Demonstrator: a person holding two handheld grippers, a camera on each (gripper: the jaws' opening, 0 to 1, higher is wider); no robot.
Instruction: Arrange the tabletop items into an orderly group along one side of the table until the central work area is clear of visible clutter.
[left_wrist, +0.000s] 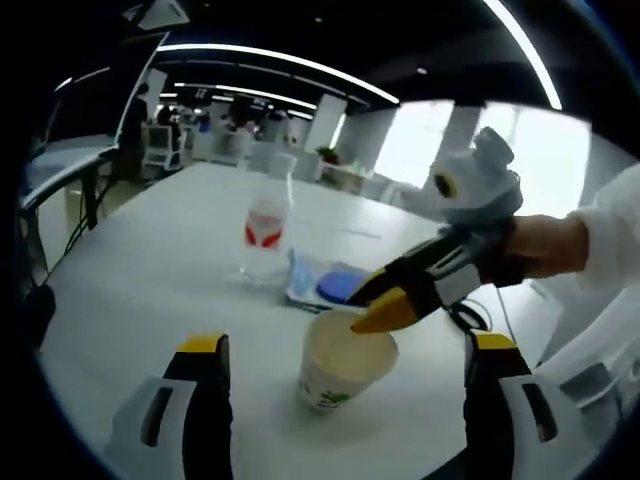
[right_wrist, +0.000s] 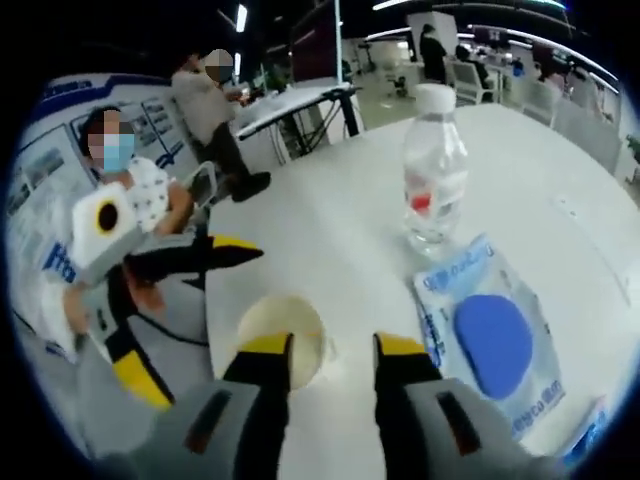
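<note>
A pale paper cup (left_wrist: 345, 365) stands on the white table (left_wrist: 150, 280), just ahead of my left gripper (left_wrist: 350, 343), whose jaws are spread wide on either side of it. My right gripper (left_wrist: 380, 305) comes in from the right, its yellow tips held narrowly apart at the cup's far rim. In the right gripper view the cup (right_wrist: 300, 325) sits partly behind one jaw of my right gripper (right_wrist: 333, 350), with its rim edge in the gap and untouched. My left gripper (right_wrist: 190, 315) is open at the left. Farther off are a clear water bottle (left_wrist: 265, 235) (right_wrist: 433, 180) and a blue packet (left_wrist: 330, 285) (right_wrist: 495, 345).
The table (right_wrist: 330, 230) is wide and white, with bare surface to the left of the cup. Beyond its far edge are desks, chairs and office partitions. One person stands and another sits beyond the table's edge in the right gripper view.
</note>
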